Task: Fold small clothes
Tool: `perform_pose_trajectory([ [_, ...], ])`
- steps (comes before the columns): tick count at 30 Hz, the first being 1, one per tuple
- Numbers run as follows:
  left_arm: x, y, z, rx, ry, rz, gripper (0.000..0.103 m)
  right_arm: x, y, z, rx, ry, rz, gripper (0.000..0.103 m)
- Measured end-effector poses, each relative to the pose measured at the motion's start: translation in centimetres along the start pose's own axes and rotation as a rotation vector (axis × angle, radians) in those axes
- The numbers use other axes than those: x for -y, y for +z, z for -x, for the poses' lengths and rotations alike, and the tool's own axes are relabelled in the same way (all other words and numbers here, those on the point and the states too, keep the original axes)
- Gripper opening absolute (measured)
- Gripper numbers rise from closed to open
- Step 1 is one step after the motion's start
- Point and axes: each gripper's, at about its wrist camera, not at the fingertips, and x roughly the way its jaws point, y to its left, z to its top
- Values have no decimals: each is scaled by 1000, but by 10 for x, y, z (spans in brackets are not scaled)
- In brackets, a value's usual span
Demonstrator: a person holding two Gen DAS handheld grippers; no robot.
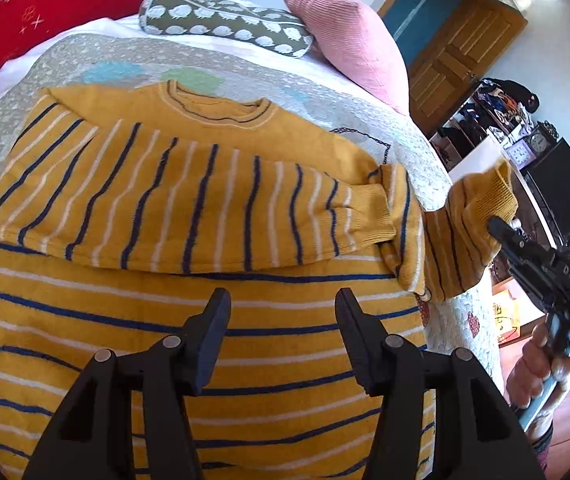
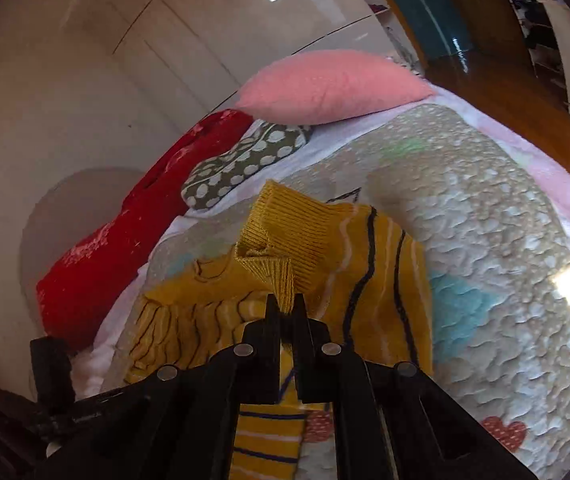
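Mustard knit sweater (image 1: pixel 205 200) with navy and white stripes lies flat on the quilted bed (image 1: pixel 397 136), spread beneath and ahead of the left claw (image 1: pixel 283 300), whose jaws stand half apart with nothing between them; one sleeve is already folded across the chest just beyond its tips. From the right wrist, the right claw (image 2: pixel 285 304) is pinched tight on the ribbed cuff (image 2: pixel 281 240) of the other sleeve, lifted directly ahead of it. Soft, light, floppy fabric by the look of it; cuffs, hem and shoulder seams should give the firmest hold.

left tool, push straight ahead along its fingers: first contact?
Probably the yellow striped sweater: the open, empty left tool points down at its body panel, just short of the sleeve already folded across. Depth is unclear in the fisheye.
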Motion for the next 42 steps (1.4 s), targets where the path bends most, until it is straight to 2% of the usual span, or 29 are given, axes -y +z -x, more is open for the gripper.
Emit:
perform_pose_trajectory([
  [3,-25,1,3,-8,-23,73,54,-50,-35,-51,-163,125,66,7],
  [4,-32,1,4,-9,-36,94,54,-60,-48,-67,-210,134,81,7],
  [6,-41,3,4,-9,-51,124,54,-75,-71,-97,-273,93,111,9],
  [8,-46,5,1,-15,-64,140,54,-74,-86,-113,-321,85,98,11],
  [11,-44,7,-9,-38,-92,138,56,-56,-89,-108,-310,117,26,21],
  [13,-36,7,-18,-60,-128,127,56,-42,-85,-92,-273,117,4,38],
  [15,-25,7,-29,-84,-175,123,56,-29,-81,-73,-232,104,-12,45],
  [18,-4,4,-45,-124,-203,96,56,-7,-76,-47,-188,81,-54,45],
  [22,30,6,-66,-143,-128,-1,56,17,-78,-25,-141,36,-85,45],
  [25,51,9,-71,-171,-107,-70,6,36,-82,-9,-118,27,-133,45],
  [28,52,21,-52,-121,-117,-60,4,51,-86,2,-108,38,-184,45],
  [32,24,43,-8,-15,-110,-6,4,54,-86,3,-124,125,-243,48],
  [34,4,56,16,45,-71,17,4,49,-85,-2,-131,160,-260,51],
  [38,-52,76,58,140,27,93,4,31,-83,-18,-145,174,-243,52],
  [42,-115,82,71,167,141,165,5,13,-84,-40,-175,183,-228,52],
])
